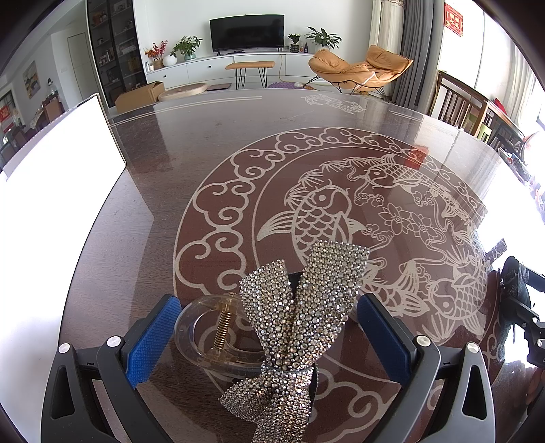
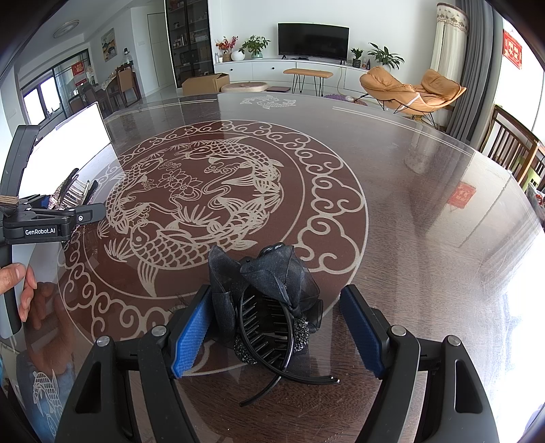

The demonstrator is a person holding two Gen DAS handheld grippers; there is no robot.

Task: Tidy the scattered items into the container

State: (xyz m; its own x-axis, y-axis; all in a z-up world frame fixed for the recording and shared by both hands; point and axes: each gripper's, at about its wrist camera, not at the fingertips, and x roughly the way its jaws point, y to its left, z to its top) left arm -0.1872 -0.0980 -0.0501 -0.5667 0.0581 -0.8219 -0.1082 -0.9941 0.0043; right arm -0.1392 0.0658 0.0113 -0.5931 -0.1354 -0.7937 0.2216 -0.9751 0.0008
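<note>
Here | rhinestone bow clip point(image 1: 293, 306), clear claw, gold spring, on fish-patterned table point(image 1: 204, 163) | left gripper point(image 1: 269, 327) spread around it | black organza clip point(image 2: 269, 300) between right gripper's point(image 2: 276, 327) spread jaws

Silver rhinestone bow clip point(image 1: 299, 306); black fabric clip point(image 2: 269, 306).

Television point(image 1: 247, 32), orange lounge chair point(image 1: 361, 68), cardboard box point(image 1: 139, 96)

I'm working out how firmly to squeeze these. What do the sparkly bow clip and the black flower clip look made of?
The sparkly bow clip: fabric bow crusted with small glittering stones, on a clear, glossy claw, probably plastic, with a brass-coloured coil spring. The black flower clip: sheer, matte mesh petals, likely soft fabric, dark beaded patches, on a smooth black toothed claw, seemingly plastic.
</note>
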